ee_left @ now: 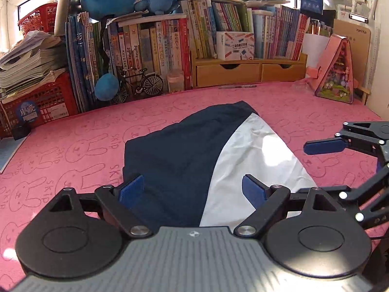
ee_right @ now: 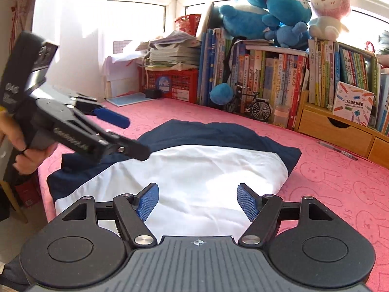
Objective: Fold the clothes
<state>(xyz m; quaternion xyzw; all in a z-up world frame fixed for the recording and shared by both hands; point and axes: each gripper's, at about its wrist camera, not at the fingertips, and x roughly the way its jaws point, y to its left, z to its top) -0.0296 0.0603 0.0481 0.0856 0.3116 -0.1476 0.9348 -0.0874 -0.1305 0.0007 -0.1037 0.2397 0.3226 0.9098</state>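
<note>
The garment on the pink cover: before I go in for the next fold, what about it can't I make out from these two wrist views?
- Garment, left wrist view: its near edge is hidden behind the left gripper body.
- Right wrist view: the near hem is hidden by the right gripper; the far left corner sits behind the left gripper.
- Both views: layers beneath and garment type cannot be told.
- White panel: creases washed out by sunlight.
</note>
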